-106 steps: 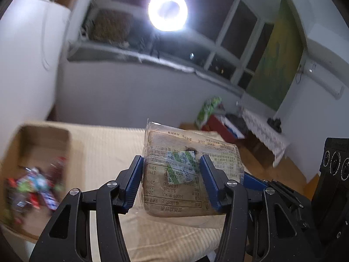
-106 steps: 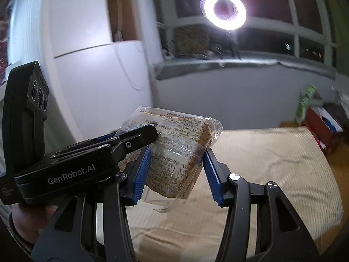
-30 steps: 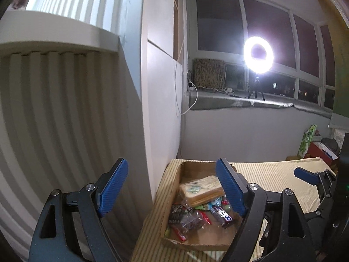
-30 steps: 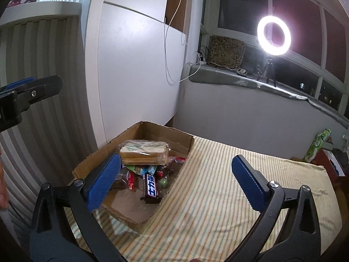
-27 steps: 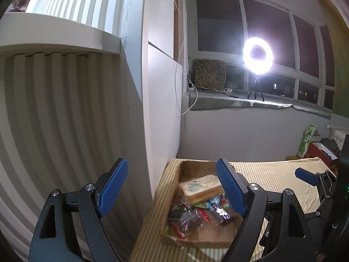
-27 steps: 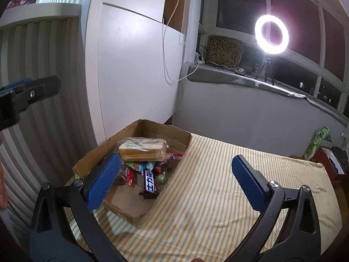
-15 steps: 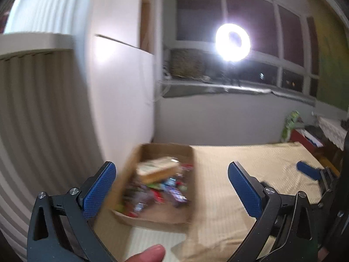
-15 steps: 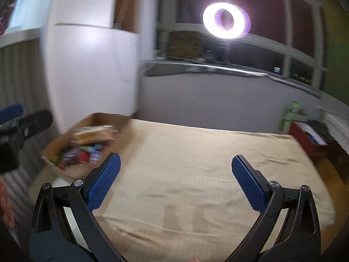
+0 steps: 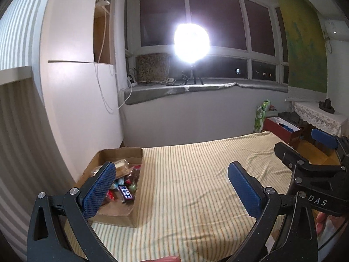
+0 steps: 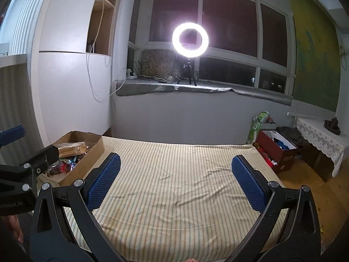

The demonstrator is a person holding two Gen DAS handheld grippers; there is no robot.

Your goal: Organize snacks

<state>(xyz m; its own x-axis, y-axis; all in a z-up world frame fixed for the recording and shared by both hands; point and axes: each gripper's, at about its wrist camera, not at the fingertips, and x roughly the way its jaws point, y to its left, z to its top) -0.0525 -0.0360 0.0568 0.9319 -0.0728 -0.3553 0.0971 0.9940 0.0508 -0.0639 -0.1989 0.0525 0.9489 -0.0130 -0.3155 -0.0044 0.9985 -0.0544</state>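
A cardboard box (image 9: 122,152) sits at the left end of the striped table and holds several wrapped snacks. A wrapped bread pack (image 9: 121,164) lies on top at the back, and a blue candy bar (image 9: 126,191) lies near the front. The box also shows in the right wrist view (image 10: 91,152) with the bread pack (image 10: 73,148). My left gripper (image 9: 172,183) is open and empty above the table, right of the box. My right gripper (image 10: 175,174) is open and empty over the table's middle.
The striped tablecloth (image 10: 174,166) covers the table up to the grey wall. A white cabinet (image 9: 78,100) stands left of the box. A red box (image 10: 277,148) and a lace-covered side table (image 10: 320,135) stand on the floor to the right. A ring light (image 10: 190,39) glares from the windowsill.
Both grippers have swung right and pulled back from the box. The bread pack that both held 3.5 s ago now lies in the box. Both grippers stay open and empty.
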